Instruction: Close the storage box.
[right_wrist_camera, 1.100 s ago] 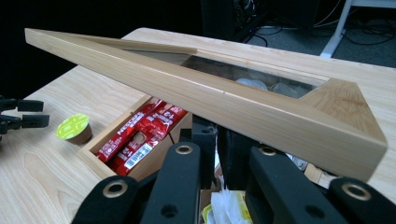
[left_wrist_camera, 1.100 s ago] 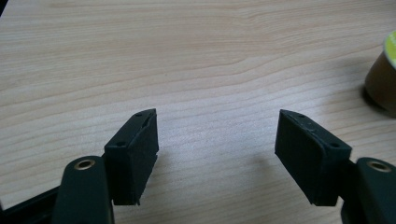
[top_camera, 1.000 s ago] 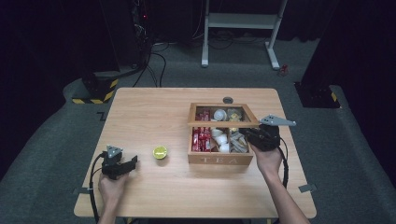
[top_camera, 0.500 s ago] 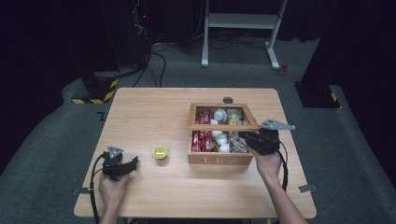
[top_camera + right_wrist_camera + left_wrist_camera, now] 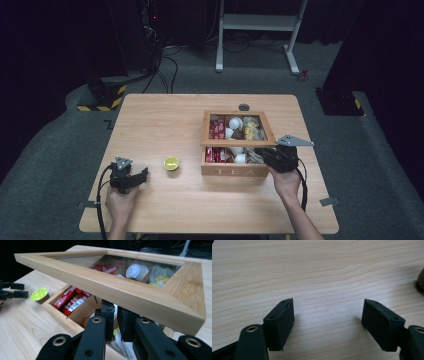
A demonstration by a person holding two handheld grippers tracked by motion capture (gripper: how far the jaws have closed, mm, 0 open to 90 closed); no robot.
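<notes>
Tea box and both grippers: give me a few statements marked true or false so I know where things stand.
1. The lid of the tea box is lifted off its near edge. True.
2. The green-topped capsule lies inside the box. False: it sits on the table, between the left gripper and the box.
3. The left gripper holds the capsule. False: its jaws have just been opening and only bare table lies between them.
4. Red packets lie in the box. True.
5. The right gripper reaches under the lid's frame. True.
</notes>
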